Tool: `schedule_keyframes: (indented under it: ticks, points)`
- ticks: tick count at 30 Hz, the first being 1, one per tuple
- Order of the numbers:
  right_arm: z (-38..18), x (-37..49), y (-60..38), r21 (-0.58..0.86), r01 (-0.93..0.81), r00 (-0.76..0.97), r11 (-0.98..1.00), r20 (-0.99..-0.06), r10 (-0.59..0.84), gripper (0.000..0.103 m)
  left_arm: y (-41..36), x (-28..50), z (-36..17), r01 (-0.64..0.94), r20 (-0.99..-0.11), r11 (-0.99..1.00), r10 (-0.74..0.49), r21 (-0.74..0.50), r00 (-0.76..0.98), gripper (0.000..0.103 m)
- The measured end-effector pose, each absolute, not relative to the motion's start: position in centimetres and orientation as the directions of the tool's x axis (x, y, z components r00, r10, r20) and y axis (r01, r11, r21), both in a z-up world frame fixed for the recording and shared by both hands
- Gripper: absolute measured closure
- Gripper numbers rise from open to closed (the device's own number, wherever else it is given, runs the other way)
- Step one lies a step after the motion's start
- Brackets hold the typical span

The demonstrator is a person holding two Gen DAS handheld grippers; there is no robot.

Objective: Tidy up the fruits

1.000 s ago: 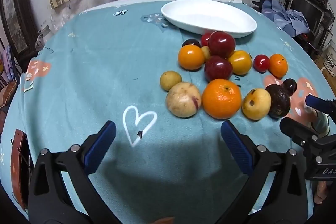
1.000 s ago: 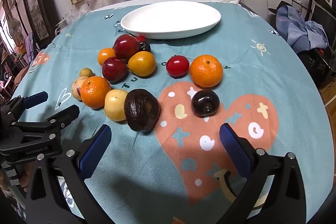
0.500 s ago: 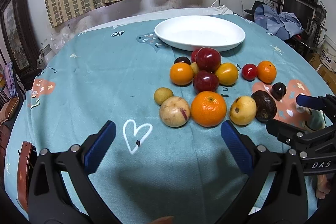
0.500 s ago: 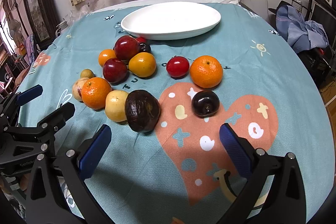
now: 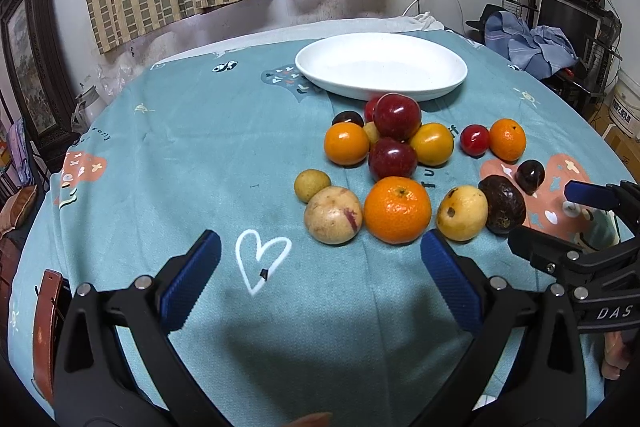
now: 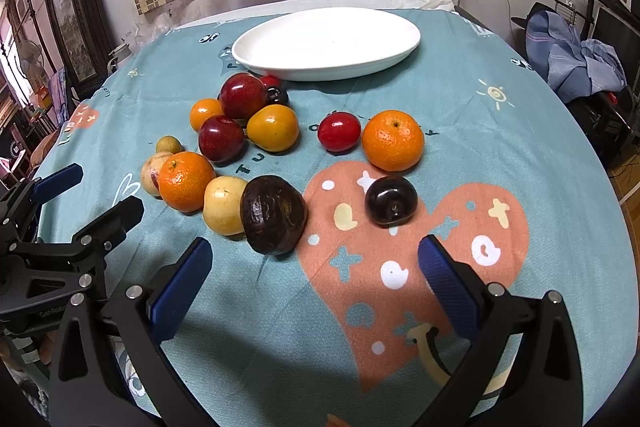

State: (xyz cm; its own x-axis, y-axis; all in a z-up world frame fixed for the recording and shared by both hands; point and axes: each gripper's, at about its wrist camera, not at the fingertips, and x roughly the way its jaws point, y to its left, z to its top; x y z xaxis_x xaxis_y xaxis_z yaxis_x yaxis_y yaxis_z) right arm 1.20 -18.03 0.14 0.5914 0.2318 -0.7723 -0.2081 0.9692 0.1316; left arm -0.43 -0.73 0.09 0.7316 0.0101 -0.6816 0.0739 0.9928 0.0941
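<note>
Several fruits lie loose on the teal tablecloth in front of an empty white oval plate (image 5: 380, 67), which also shows in the right wrist view (image 6: 326, 43). Nearest my left gripper (image 5: 320, 275) are a tan round fruit (image 5: 333, 214), a large orange (image 5: 397, 209) and a yellow fruit (image 5: 462, 213). My left gripper is open and empty, short of them. My right gripper (image 6: 314, 275) is open and empty, just short of a dark brown wrinkled fruit (image 6: 274, 215) and a dark plum (image 6: 391, 201). Red apples (image 6: 242, 95), oranges (image 6: 393, 140) and a red plum (image 6: 339, 131) lie farther back.
The round table's edge curves away on both sides. A dark framed picture (image 5: 24, 63) stands at the left, and a chair with blue clothes (image 6: 576, 59) at the right. A brown strap (image 5: 44, 331) hangs at the near left edge.
My left gripper has pulled back and tilted up, so the fruits and plate sit lower and smaller in its view. My right gripper has barely moved. Both stay open.
</note>
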Motion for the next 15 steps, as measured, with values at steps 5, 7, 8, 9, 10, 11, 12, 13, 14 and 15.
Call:
schedule_keyframes:
  ticks: [5,7,8,9,10,11,12,13,14,15]
  points:
    - [0.14,1.19,-18.00,0.131,-0.208,0.591,0.969,-0.773,0.231,0.001,-0.75,-0.42,0.03,0.073,-0.681,0.993,0.011,0.094,0.732,0.002]
    - [0.15,1.19,-17.98,0.132,-0.208,0.592,0.969,-0.772,0.232,0.001,-0.76,-0.44,0.00,0.073,-0.681,0.993,0.010,0.093,0.732,0.002]
    - [0.15,1.20,-17.98,0.132,-0.208,0.592,0.969,-0.772,0.232,0.001,-0.76,-0.44,0.00,0.073,-0.681,0.993,0.010,0.093,0.732,0.002]
    - [0.15,1.20,-17.97,0.131,-0.208,0.591,0.969,-0.772,0.231,0.001,-0.76,-0.45,0.01,0.073,-0.681,0.993,0.011,0.094,0.732,0.002]
    - [0.15,1.19,-17.97,0.131,-0.208,0.591,0.969,-0.773,0.231,0.001,-0.75,-0.49,0.02,0.073,-0.682,0.993,0.010,0.093,0.732,0.002]
    - [0.14,1.18,-17.97,0.131,-0.208,0.591,0.969,-0.772,0.232,0.001,-0.75,-0.48,0.01,0.073,-0.682,0.993,0.010,0.093,0.732,0.002]
    - [0.14,1.18,-17.97,0.131,-0.208,0.592,0.969,-0.772,0.232,0.001,-0.75,-0.48,0.01,0.073,-0.682,0.993,0.010,0.093,0.732,0.002]
    - [0.15,1.18,-17.96,0.131,-0.208,0.592,0.969,-0.772,0.231,0.001,-0.75,-0.48,0.01,0.073,-0.682,0.993,0.011,0.093,0.732,0.002]
    - [0.15,1.18,-17.96,0.131,-0.208,0.592,0.969,-0.772,0.231,0.001,-0.73,-0.50,0.02,0.072,-0.682,0.993,0.011,0.093,0.731,0.002]
    - [0.15,1.18,-17.96,0.132,-0.208,0.592,0.969,-0.772,0.232,0.001,-0.72,-0.52,0.03,0.072,-0.682,0.993,0.010,0.093,0.731,0.002]
